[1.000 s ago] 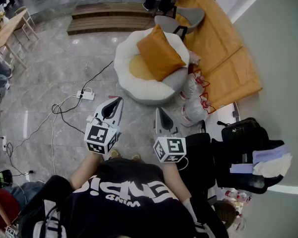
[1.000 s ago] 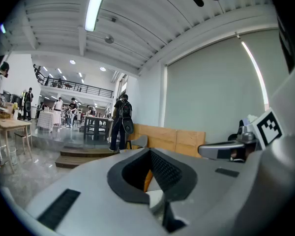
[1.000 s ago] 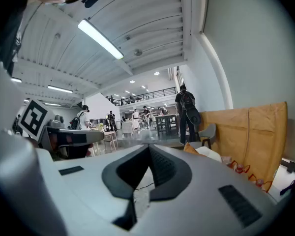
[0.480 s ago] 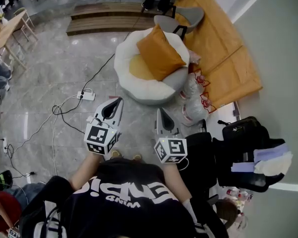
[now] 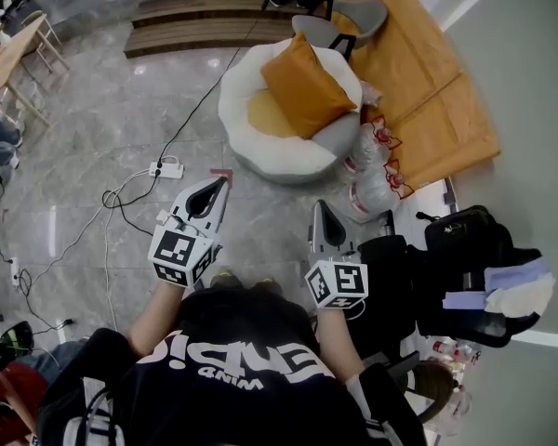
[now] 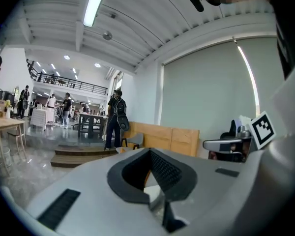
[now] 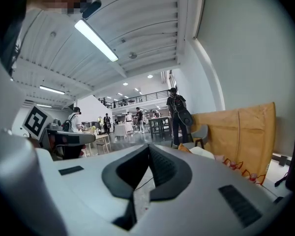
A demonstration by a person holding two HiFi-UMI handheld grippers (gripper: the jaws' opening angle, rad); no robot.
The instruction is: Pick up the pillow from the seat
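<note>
An orange pillow [image 5: 307,86] leans upright on a round white seat [image 5: 260,147] at the top middle of the head view. My left gripper [image 5: 222,182] points at the seat from just short of its near rim, jaws shut and empty. My right gripper [image 5: 318,204] is lower and further right, over the floor, also shut and empty. In the left gripper view the shut jaws [image 6: 150,150] hide nearly all of the seat. In the right gripper view a corner of the pillow [image 7: 184,149] shows past the shut jaws [image 7: 148,146].
A power strip [image 5: 166,170] and black cables lie on the floor to the left. Wrapped bottle packs [image 5: 372,170] stand right of the seat, black bags [image 5: 465,249] nearer me. A grey chair [image 5: 339,21], wooden steps [image 5: 205,26] and orange panels [image 5: 418,72] lie beyond. People stand far off.
My right gripper has drifted a little to the right, the left one slightly left. The seat and pillow sit a touch higher in the view. Both grippers stay shut.
</note>
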